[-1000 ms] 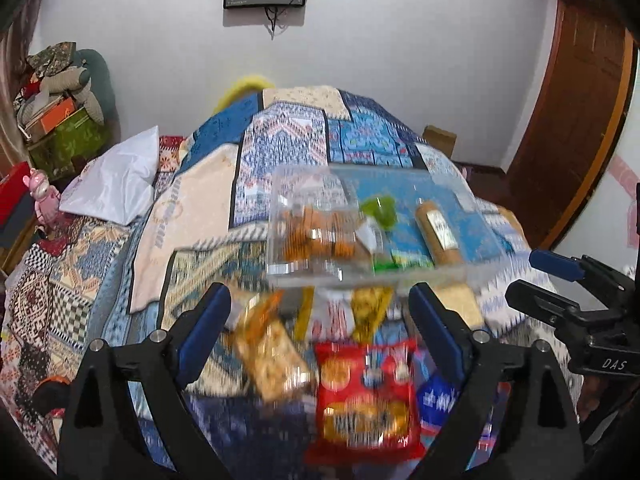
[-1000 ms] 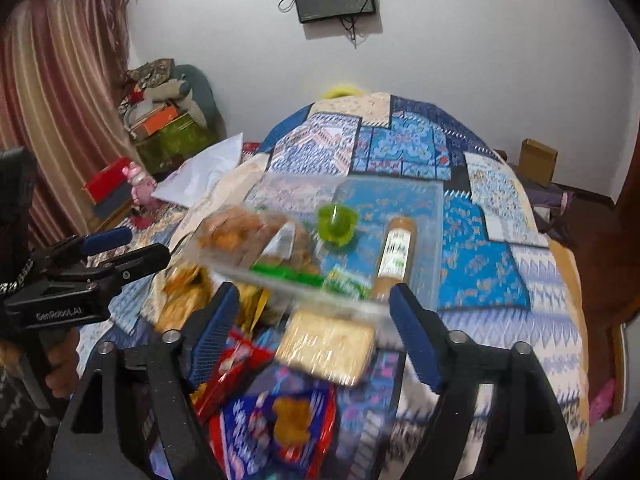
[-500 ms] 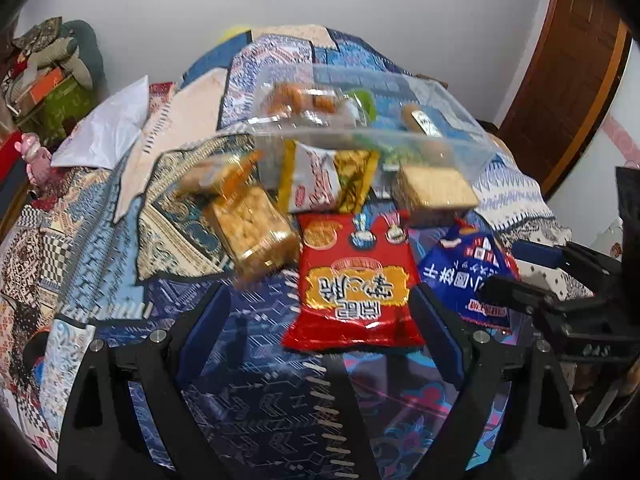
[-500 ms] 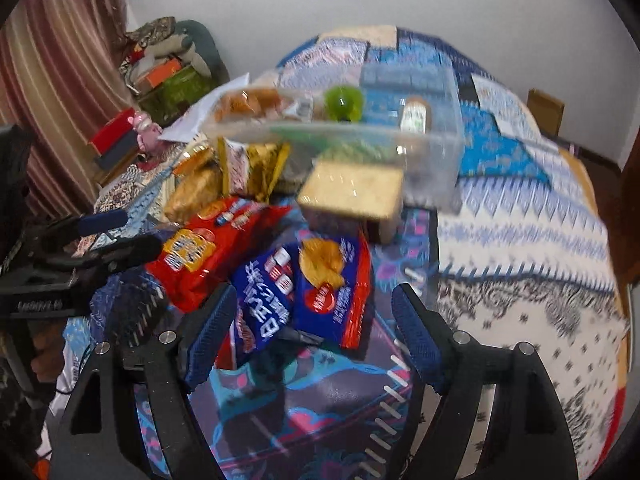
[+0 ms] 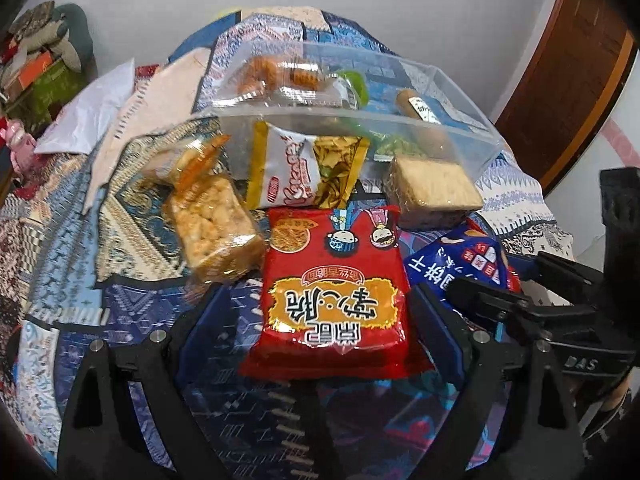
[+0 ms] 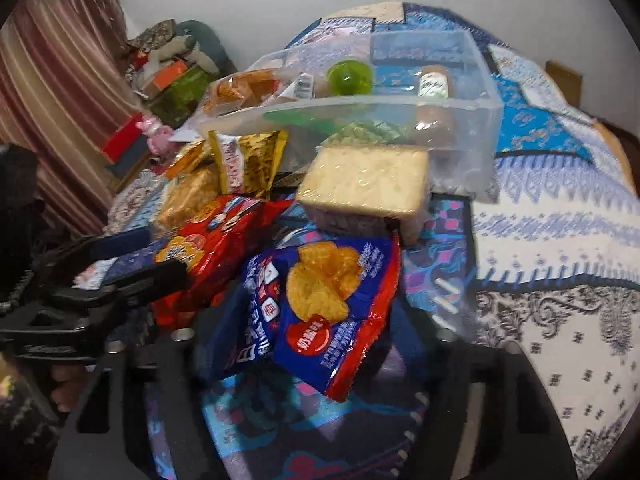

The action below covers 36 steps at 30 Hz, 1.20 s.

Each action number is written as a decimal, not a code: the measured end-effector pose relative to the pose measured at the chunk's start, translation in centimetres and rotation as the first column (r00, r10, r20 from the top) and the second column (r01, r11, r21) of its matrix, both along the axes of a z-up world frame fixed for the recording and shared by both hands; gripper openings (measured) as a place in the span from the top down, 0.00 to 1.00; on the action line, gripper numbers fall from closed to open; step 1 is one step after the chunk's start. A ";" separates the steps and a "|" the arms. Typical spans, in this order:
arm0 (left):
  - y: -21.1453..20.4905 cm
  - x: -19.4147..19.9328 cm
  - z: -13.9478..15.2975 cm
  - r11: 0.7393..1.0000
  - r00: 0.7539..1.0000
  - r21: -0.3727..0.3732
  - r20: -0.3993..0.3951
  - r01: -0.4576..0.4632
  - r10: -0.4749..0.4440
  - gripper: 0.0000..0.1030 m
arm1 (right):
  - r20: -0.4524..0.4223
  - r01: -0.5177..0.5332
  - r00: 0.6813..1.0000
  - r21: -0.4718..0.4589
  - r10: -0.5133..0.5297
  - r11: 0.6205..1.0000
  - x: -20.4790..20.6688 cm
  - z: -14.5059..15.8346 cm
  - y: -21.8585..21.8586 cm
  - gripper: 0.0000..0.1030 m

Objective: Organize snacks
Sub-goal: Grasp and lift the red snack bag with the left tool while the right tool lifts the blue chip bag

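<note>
Left wrist view: left claw [image 5: 320, 308] apart, astride red bag [image 5: 334, 300]; lower, pinch bag sides gently. Right claw [image 6: 316, 312] apart around blue bag [image 6: 316, 308].

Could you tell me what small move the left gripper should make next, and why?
Probably close the left gripper on the red snack bag. Its open fingers already flank the bag's near end, one on each side, and the bag lies flat on the bedspread outside the clear bin, where other snacks already sit. Gripping it looks like the natural step before lifting it in.
</note>
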<state>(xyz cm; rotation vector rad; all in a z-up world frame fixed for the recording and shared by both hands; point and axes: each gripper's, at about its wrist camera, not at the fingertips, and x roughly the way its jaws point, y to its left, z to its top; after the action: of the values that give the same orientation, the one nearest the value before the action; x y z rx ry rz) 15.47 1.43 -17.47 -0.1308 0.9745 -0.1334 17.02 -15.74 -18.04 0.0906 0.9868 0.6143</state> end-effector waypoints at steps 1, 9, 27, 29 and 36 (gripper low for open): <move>-0.1 0.4 -0.4 1.000 1.000 -0.015 -0.011 0.000 0.000 0.12 | 0.004 0.002 1.000 0.003 -0.002 1.000 -0.1 0.0 -0.2 0.41; -0.6 1.9 -2.0 0.998 0.998 -0.052 -0.061 -0.030 0.027 0.11 | 0.052 0.048 0.998 -0.016 -0.047 0.999 -1.5 1.1 -2.5 0.49; -2.9 -0.8 1.3 0.998 0.999 0.057 0.049 0.012 -0.015 0.36 | 0.149 0.104 0.983 0.011 -0.105 0.994 -2.8 4.9 -5.1 0.52; -2.8 -1.3 2.5 0.998 0.997 0.064 0.082 0.011 -0.016 0.36 | 0.166 0.111 0.980 0.025 -0.113 0.994 -2.8 5.6 -5.2 0.52; -1.8 -0.2 6.7 0.999 0.985 0.039 0.174 -0.001 -0.006 0.35 | 0.241 0.132 0.960 0.058 -0.142 0.990 -1.7 8.4 -5.2 0.52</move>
<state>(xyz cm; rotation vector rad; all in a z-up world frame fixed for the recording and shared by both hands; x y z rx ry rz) 15.31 -0.37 -10.78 -0.0804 0.8025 -0.1259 15.27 -20.98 -9.61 0.1163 0.7224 0.5046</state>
